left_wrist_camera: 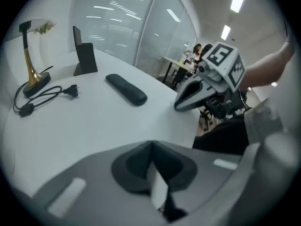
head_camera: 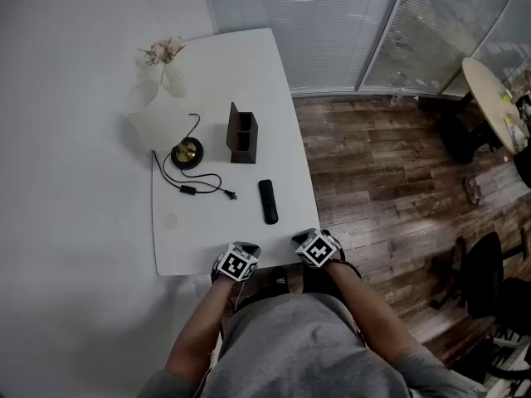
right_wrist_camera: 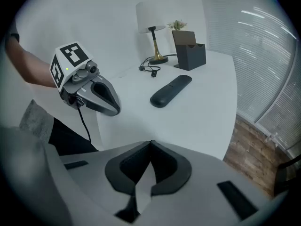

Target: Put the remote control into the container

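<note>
Hovering at the near edge of the table (head_camera: 191, 251), left gripper (head_camera: 236, 249) and right gripper (head_camera: 306, 239) both show jaws pressed together, empty, which I judge a start posture. Remote control (head_camera: 268, 201) lies flat mid-table, apart from both, near the open-topped container (head_camera: 242, 133) beyond it, within easy reach.

Grey T-shirt (head_camera: 307, 347), grey left gripper (right_wrist_camera: 109, 107), right gripper (left_wrist_camera: 182, 104), marker cubes (head_camera: 239, 263), black cable (right_wrist_camera: 84, 124)

Black remote control (head_camera: 268, 201), dark container (head_camera: 241, 135), white table (head_camera: 274, 81), gold lamp base (head_camera: 187, 151), black cable (head_camera: 189, 190), brown plank floor (head_camera: 382, 164)
</note>
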`<action>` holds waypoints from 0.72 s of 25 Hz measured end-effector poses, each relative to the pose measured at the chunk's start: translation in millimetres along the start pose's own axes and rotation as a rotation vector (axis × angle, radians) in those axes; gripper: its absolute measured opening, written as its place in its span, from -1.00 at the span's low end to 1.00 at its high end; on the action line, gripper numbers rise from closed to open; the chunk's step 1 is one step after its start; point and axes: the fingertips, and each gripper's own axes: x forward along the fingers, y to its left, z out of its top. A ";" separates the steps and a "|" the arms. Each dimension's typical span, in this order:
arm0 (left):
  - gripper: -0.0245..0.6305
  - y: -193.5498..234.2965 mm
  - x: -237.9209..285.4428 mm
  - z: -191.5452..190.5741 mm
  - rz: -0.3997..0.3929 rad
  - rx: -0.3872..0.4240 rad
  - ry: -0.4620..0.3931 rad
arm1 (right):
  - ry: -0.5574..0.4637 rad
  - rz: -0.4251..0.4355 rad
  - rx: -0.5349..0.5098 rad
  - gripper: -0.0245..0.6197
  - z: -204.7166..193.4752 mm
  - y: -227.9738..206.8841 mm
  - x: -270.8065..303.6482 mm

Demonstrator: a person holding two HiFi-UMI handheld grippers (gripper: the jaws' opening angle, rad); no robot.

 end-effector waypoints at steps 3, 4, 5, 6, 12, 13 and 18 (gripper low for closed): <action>-0.93 0.4 -0.1 0.2 0.003 -0.004 -0.003 | 0.013 -0.001 0.001 -0.87 -11.4 -4.3 7.1; -0.93 0.8 -0.2 0.2 0.003 -0.005 -0.003 | 0.016 0.001 0.001 -0.87 -11.7 -3.8 6.9; -0.93 1.2 -0.2 0.3 0.003 -0.005 -0.003 | 0.016 0.003 0.000 -0.87 -10.5 -3.4 6.0; -0.93 1.3 0.0 0.2 0.002 -0.004 -0.003 | 0.013 0.004 -0.003 -0.87 -8.9 -3.1 4.9; -0.93 0.4 -0.3 0.8 0.000 -0.003 -0.003 | -0.002 0.004 0.002 -0.87 -6.6 -3.2 4.0; -0.93 0.5 -0.1 0.6 -0.001 -0.003 -0.003 | -0.004 0.006 0.003 -0.87 -5.6 -2.8 3.9; -0.93 0.5 0.2 0.7 -0.003 -0.004 -0.005 | 0.004 0.006 0.004 -0.87 -9.3 -3.8 6.6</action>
